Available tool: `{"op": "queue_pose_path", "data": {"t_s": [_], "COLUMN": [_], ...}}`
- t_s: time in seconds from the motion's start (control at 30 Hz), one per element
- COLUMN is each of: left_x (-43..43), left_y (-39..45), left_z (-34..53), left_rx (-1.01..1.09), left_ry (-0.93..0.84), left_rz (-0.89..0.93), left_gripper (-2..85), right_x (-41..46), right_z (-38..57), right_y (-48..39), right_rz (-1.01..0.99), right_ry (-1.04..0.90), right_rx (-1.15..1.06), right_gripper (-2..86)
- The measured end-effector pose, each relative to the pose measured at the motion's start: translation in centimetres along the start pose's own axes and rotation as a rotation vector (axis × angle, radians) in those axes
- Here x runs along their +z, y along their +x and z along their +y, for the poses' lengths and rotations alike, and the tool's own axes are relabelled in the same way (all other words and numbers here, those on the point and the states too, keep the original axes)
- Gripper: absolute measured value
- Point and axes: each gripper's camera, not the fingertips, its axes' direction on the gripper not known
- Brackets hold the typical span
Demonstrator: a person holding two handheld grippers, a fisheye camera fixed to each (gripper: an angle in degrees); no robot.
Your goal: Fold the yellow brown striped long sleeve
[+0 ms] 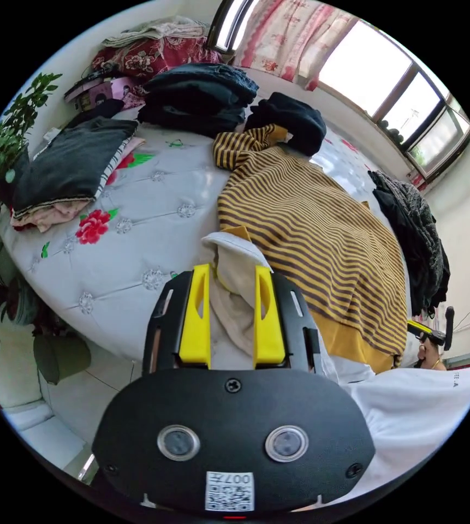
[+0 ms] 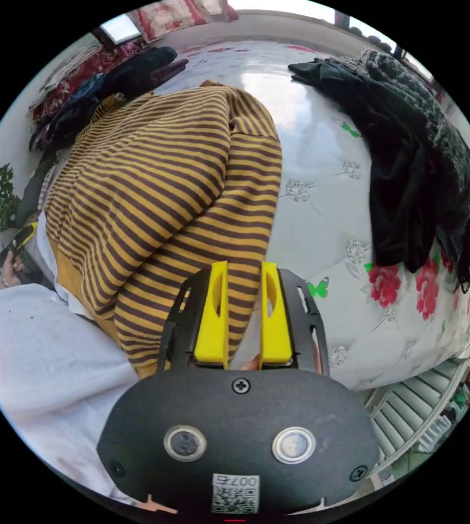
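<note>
The yellow brown striped long sleeve top (image 1: pixel 311 229) lies spread across the white flowered bed (image 1: pixel 136 240), one sleeve bunched at the far end. My left gripper (image 1: pixel 232 270) is shut on a pale cream fold at the top's near edge, and the cloth stands up between the yellow jaws. In the right gripper view the striped top (image 2: pixel 164 180) hangs over the bed (image 2: pixel 322 218) edge. My right gripper (image 2: pixel 244 267) is shut on a striped fold of it. The other gripper (image 1: pixel 428 333) shows far right, and likewise (image 2: pixel 16 240) at far left.
Folded grey clothes (image 1: pixel 65 169) lie at the bed's left, dark piles (image 1: pixel 196 98) at the far end, black garments (image 2: pixel 409 164) along the right side. A plant (image 1: pixel 5 147) stands by the bed. The person's white top (image 2: pixel 43 360) is close below.
</note>
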Motion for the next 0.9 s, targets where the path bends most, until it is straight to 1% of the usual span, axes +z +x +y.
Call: {"op": "queue_pose_path", "data": {"t_s": [0.07,0.1,0.17,0.2,0.23,0.27,0.33,0.37,0.4,0.43,0.47,0.5,0.53,0.57,0.63,0.7,0.77,0.8,0.83,0.87,0.9], "left_x": [2.4,4.4,4.1,4.1,3.9,3.6,2.0,1.5,0.6,-0.5,-1.1,-2.2,-3.2,-3.5,-4.0,-3.0,-0.7,1.4,3.6,4.0,3.5], "left_y": [-0.7,-1.5,-2.5,-3.1,-3.5,-3.6,-4.2,-4.5,-5.1,-5.9,-6.3,-7.0,-7.6,-7.9,-8.5,-8.1,-7.1,-6.2,-5.3,-5.0,-4.2], "left_z": [-1.6,-2.3,-2.6,-3.0,-3.1,-2.9,-2.1,-1.9,-1.6,-1.4,-1.4,-1.5,-1.9,-2.2,-3.9,-5.5,-7.0,-7.8,-8.3,-8.4,-8.5], "left_rx": [-0.004,-0.025,-0.032,-0.064,-0.069,-0.062,-0.036,-0.038,-0.048,-0.057,-0.059,-0.060,-0.052,-0.046,-0.007,0.055,0.133,0.175,0.206,0.202,0.270], "left_ry": [-0.055,-0.119,-0.082,-0.111,-0.118,-0.110,-0.069,-0.060,-0.039,-0.012,0.003,0.035,0.061,0.071,0.081,0.049,-0.023,-0.097,-0.189,-0.200,-0.167], "left_rz": [-0.003,0.006,0.042,0.067,0.086,0.089,0.100,0.105,0.112,0.116,0.117,0.110,0.107,0.107,0.125,0.156,0.178,0.180,0.180,0.152,0.154], "left_gripper": [12.8,12.7,11.7,11.4,11.2,11.1,10.8,10.7,10.3,9.8,9.8,9.6,9.7,9.7,10.7,11.5,11.6,11.3,9.1,8.0,3.9], "right_x": [0.3,-0.2,-2.7,-5.2,-8.1,-9.5,-13.7,-14.5,-15.8,-16.1,-15.9,-14.4,-12.2,-10.8,-5.0,-1.2,0.9,1.8,2.7,3.2,4.2], "right_z": [-1.3,-2.3,-3.1,-3.3,-2.9,-2.5,0.0,0.8,2.4,3.9,4.5,5.4,6.2,6.6,8.1,9.3,10.2,10.5,10.6,10.6,10.5], "right_y": [-0.5,0.1,2.5,5.0,7.8,9.3,14.0,14.3,13.7,11.6,10.2,6.6,2.3,0.0,-8.9,-14.5,-18.8,-21.1,-23.0,-23.9,-25.2], "right_rz": [-0.002,0.025,0.187,0.336,0.429,0.450,0.438,0.408,0.315,0.211,0.161,0.071,-0.012,-0.053,-0.160,-0.157,-0.151,-0.139,-0.114,-0.098,-0.032], "right_ry": [-0.016,-0.024,0.021,0.074,0.147,0.180,0.231,0.252,0.315,0.374,0.390,0.390,0.368,0.347,0.215,0.119,0.062,0.043,0.020,-0.002,-0.046], "right_rx": [-0.027,-0.035,0.011,0.097,0.210,0.272,0.495,0.520,0.514,0.459,0.424,0.339,0.233,0.178,-0.013,-0.110,-0.193,-0.240,-0.280,-0.295,-0.316], "right_gripper": [2.0,1.5,1.3,1.5,2.2,2.5,3.9,4.2,5.0,5.8,6.1,6.8,7.5,7.8,9.2,9.8,9.7,9.2,7.6,6.8,5.0]}}
